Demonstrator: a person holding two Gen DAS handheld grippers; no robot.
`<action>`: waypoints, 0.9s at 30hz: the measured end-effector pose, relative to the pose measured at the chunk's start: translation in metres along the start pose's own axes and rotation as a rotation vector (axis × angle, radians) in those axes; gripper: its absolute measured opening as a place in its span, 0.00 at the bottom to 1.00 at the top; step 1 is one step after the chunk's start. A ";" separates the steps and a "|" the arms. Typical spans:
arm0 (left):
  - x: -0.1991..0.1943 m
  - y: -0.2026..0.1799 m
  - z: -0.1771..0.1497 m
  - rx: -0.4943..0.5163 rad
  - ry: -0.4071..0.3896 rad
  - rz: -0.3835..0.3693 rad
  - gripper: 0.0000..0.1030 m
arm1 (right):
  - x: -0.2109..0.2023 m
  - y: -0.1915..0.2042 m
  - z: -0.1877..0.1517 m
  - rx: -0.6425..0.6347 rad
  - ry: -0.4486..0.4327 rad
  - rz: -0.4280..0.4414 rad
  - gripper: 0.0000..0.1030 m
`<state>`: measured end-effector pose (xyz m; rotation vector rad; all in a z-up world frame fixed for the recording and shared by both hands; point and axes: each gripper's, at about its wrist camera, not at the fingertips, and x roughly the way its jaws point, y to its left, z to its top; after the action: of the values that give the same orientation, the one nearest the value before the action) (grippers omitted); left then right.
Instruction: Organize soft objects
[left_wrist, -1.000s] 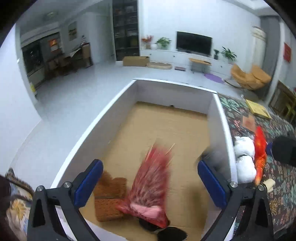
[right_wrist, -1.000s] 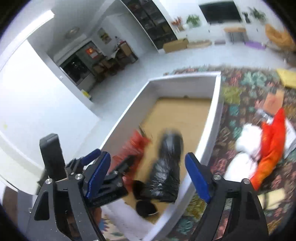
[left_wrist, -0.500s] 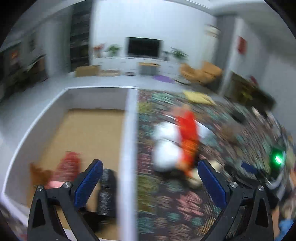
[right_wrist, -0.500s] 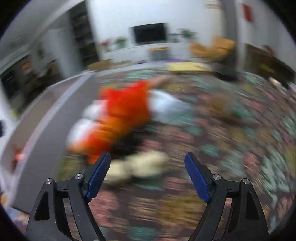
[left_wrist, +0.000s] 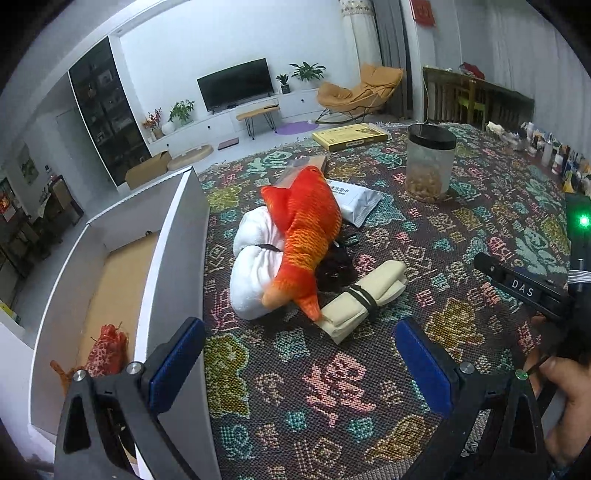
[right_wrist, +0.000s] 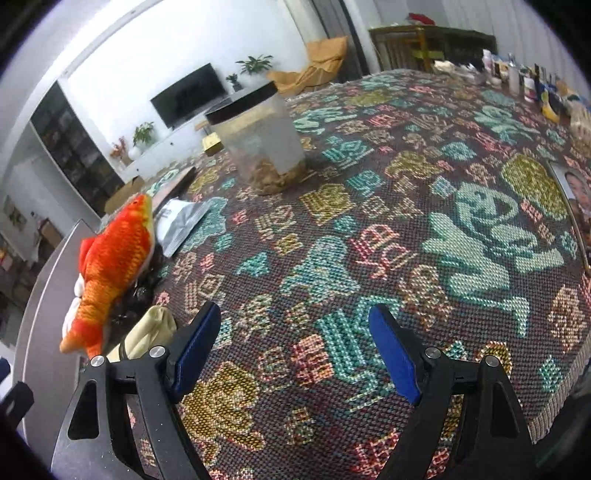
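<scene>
An orange plush fish (left_wrist: 304, 232) lies over a white rolled cloth (left_wrist: 255, 266) on the patterned tablecloth, with a cream strapped roll (left_wrist: 364, 301) and a dark soft item (left_wrist: 336, 269) beside it. The white box (left_wrist: 173, 258) at the left holds a red fuzzy toy (left_wrist: 107, 350). My left gripper (left_wrist: 295, 362) is open and empty, just in front of the pile. My right gripper (right_wrist: 295, 350) is open and empty over bare cloth, right of the fish (right_wrist: 110, 262) and the cream roll (right_wrist: 151, 332).
A clear jar with a black lid (left_wrist: 428, 162) stands behind the pile; it also shows in the right wrist view (right_wrist: 258, 140). A silver packet (left_wrist: 354, 199) and a yellow flat box (left_wrist: 351, 136) lie beyond. Small bottles line the far right edge (right_wrist: 528, 81).
Both grippers swung right, from over the box to over the tablecloth. The red and black toys that were dropping into the box are left in it.
</scene>
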<state>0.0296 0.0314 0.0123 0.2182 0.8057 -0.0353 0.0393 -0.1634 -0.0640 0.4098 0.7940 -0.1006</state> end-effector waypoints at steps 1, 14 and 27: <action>0.001 0.000 -0.001 0.001 0.000 0.003 0.99 | -0.001 0.003 -0.001 -0.006 -0.001 0.000 0.82; -0.027 0.047 -0.001 -0.094 -0.061 -0.023 0.99 | -0.004 0.024 -0.015 -0.097 0.006 0.034 0.82; -0.049 0.111 -0.018 -0.322 -0.140 -0.084 0.99 | 0.007 0.177 -0.079 -0.623 0.049 0.067 0.82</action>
<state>-0.0047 0.1415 0.0556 -0.1213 0.6695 0.0005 0.0335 0.0304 -0.0624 -0.1522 0.8146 0.2179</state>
